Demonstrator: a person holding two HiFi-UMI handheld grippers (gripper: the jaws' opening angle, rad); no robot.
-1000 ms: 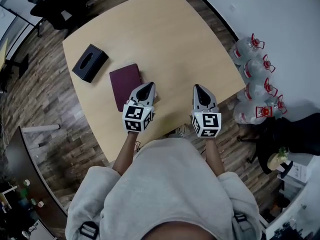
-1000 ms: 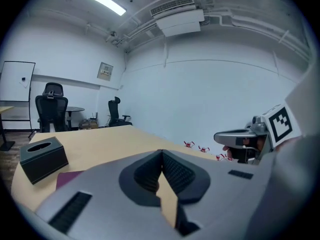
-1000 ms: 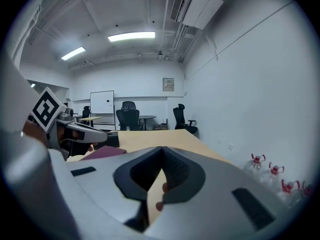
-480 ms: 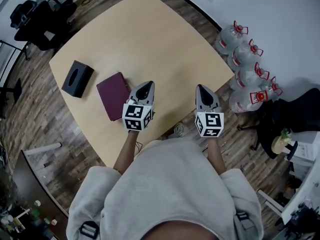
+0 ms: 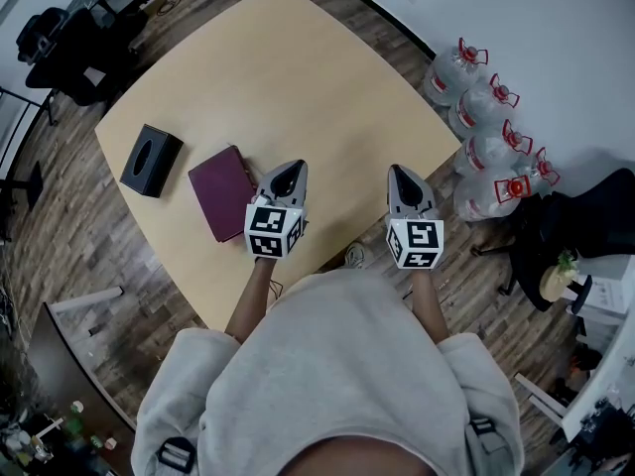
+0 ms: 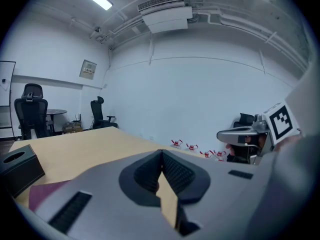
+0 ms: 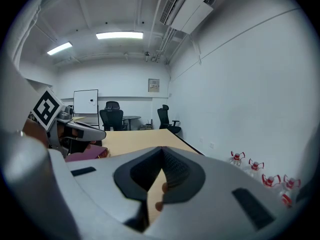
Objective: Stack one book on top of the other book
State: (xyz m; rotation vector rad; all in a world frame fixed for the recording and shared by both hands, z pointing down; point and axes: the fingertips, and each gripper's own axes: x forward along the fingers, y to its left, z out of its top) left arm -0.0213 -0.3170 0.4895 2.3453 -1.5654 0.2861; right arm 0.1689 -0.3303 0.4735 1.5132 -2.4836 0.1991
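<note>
A maroon book (image 5: pixel 223 191) lies flat on the light wooden table (image 5: pixel 298 77), near its front left part; I cannot tell whether a second book lies under it. My left gripper (image 5: pixel 289 171) hovers just right of the book, shut and empty, a small gap from the cover's edge. My right gripper (image 5: pixel 399 174) hangs shut and empty near the table's front right edge. In the left gripper view the jaws (image 6: pixel 161 152) meet, with the book (image 6: pixel 44 194) low on the left. The right gripper view shows closed jaws (image 7: pixel 162 149) and the book (image 7: pixel 82 155) to the left.
A black tissue box (image 5: pixel 151 160) stands left of the book. Several water bottles (image 5: pixel 486 117) sit on the floor right of the table. Office chairs (image 5: pixel 69 43) stand beyond the far left corner. A wall runs behind the bottles.
Both grippers have drawn back from the book: the left one overlapped its right edge before and now stands apart from it. Both stayed shut. The head view has shifted too.
</note>
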